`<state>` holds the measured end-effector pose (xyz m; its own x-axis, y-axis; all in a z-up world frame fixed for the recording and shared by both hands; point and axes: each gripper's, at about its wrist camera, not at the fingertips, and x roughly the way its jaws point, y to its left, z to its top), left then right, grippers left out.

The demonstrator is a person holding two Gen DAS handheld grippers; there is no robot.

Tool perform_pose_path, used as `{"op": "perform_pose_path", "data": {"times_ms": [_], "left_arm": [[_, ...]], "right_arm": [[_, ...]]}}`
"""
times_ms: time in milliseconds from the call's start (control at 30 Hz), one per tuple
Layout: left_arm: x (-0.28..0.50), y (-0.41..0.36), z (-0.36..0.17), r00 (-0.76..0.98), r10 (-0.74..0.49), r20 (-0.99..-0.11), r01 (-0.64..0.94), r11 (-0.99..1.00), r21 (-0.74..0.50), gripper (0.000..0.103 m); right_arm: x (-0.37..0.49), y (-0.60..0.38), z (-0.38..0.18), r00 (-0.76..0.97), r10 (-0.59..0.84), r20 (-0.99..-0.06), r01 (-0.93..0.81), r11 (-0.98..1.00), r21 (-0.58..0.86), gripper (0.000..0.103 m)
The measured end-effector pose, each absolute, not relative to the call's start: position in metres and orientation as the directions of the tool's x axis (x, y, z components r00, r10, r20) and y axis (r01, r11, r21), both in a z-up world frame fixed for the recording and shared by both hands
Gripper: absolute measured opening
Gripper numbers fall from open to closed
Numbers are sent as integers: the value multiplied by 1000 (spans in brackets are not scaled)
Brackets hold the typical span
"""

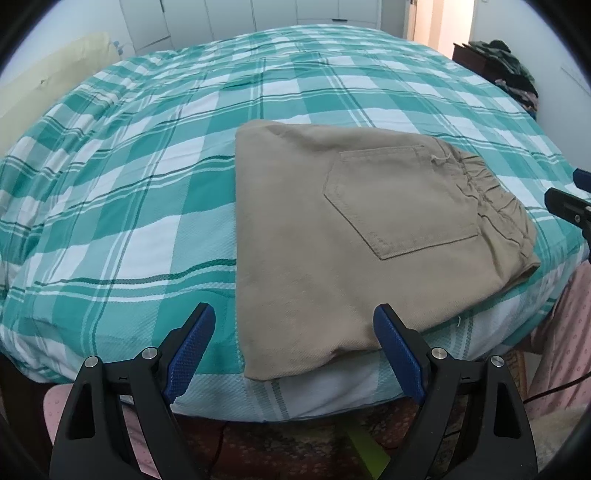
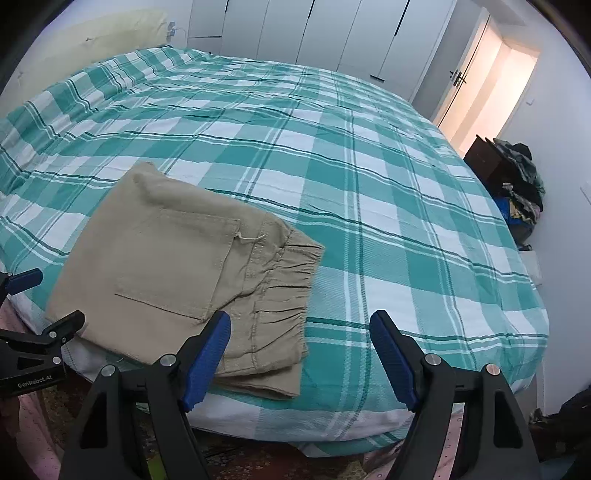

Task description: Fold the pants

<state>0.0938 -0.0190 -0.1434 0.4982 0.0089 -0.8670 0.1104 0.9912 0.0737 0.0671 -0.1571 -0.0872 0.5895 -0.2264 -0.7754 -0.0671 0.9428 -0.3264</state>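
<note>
Beige pants lie folded into a compact rectangle near the front edge of the bed, back pocket up and the elastic waistband to the right. My left gripper hovers open over the pants' near left corner, holding nothing. In the right wrist view the pants lie at the lower left. My right gripper stands open just above and right of the waistband, not touching the cloth. The left gripper shows at the left edge, and the right gripper at the far right.
The bed has a teal and white plaid cover. A pale headboard and white wardrobes stand behind. At the right are an open doorway and a dark cabinet with piled clothes. A patterned rug lies below.
</note>
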Motion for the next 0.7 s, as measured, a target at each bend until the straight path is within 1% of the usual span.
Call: {"op": "perform_pose_path", "data": {"times_ms": [700], "left_arm": [[94,-17,-149,481,23,-876,98,992,80,89]], "right_arm": [[70,-167,-87,585,-269,-765,-42,932,-360,77]]}}
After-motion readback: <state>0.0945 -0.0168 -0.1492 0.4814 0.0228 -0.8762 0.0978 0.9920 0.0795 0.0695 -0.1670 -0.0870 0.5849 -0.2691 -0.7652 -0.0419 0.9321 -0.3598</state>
